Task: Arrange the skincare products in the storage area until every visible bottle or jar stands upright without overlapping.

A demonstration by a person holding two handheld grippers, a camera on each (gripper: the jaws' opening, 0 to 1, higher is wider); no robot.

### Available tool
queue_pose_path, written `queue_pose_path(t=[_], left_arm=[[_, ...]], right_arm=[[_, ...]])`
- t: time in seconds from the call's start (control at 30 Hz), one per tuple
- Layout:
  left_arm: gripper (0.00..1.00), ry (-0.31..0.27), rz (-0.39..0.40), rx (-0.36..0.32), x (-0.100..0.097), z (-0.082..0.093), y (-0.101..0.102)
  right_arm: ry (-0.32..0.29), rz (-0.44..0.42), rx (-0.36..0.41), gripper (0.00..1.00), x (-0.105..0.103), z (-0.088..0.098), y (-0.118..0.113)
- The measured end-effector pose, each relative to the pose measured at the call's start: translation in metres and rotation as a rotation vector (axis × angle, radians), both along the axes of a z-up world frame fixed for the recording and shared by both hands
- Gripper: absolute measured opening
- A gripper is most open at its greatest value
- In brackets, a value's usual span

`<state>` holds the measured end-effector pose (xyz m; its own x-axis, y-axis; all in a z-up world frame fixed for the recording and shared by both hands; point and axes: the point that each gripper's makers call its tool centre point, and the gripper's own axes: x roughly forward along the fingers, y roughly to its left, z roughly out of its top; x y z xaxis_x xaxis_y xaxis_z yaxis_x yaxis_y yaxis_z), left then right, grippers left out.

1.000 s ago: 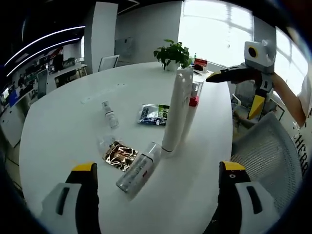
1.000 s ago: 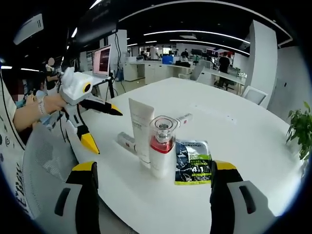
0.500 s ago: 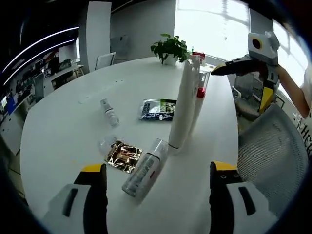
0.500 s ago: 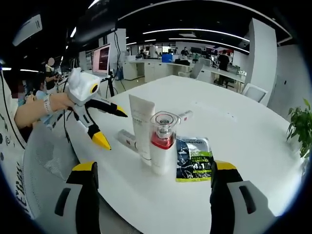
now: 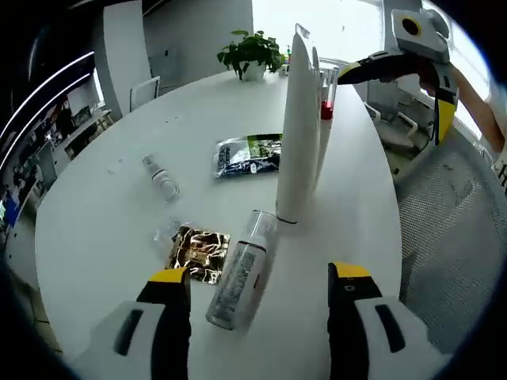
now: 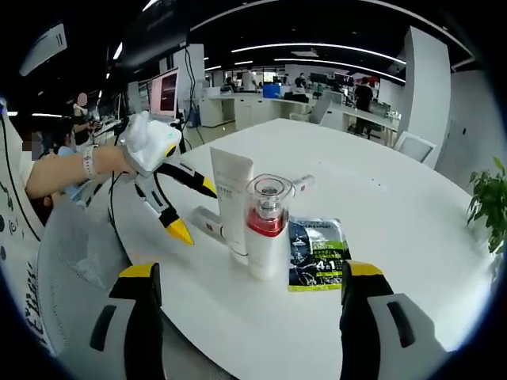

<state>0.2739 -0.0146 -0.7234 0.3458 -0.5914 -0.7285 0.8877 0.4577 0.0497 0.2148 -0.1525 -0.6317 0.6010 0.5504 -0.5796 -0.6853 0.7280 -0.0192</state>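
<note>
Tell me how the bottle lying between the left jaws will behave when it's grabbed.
The bottle lies on its side and looks round, so a nudge would probably roll it. Its smooth surface may slip in the jaws. It looks small, likely light.

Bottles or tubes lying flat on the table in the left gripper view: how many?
2: a large bottle on its side between the left tool's jaws, beside the gold packet, and a small bottle farther away. Others may be hidden behind the upright white tube.
</note>
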Motion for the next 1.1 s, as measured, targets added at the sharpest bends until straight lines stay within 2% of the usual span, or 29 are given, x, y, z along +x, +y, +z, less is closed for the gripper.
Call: queue_pose_path(t=[0.03, 0.2, 0.43, 0.57, 0.83, 0.9, 1.1], left_arm=[[0.60, -0.010, -0.024, 0.018, 0.001, -0.004, 0.000], [0.58, -0.005, -0.042, 0.050, 0.005, -0.012, 0.002], [0.45, -0.004, -0.063, 0.112, 0.010, -0.020, 0.005], [0.35, -0.005, -0.067, 0.136, 0.014, -0.024, 0.005], [0.30, -0.013, -0.111, 0.189, 0.018, -0.030, 0.002], [0.33, -0.017, -0.108, 0.204, 0.020, -0.031, 0.001], [0.26, -0.007, -0.104, 0.215, 0.025, -0.035, 0.004]], right_arm=[[0.002, 0.001, 0.000, 0.93, 0.000, 0.000, 0.000], [0.011, 0.010, 0.004, 0.92, -0.001, -0.002, 0.004], [0.026, 0.019, 0.013, 0.90, -0.003, -0.006, 0.009], [0.031, 0.016, 0.020, 0.90, -0.004, -0.007, 0.010], [0.041, 0.008, 0.026, 0.90, -0.006, -0.010, 0.007], [0.041, 0.004, 0.027, 0.90, -0.006, -0.010, 0.007], [0.048, 0.000, 0.034, 0.89, -0.006, -0.011, 0.007]])
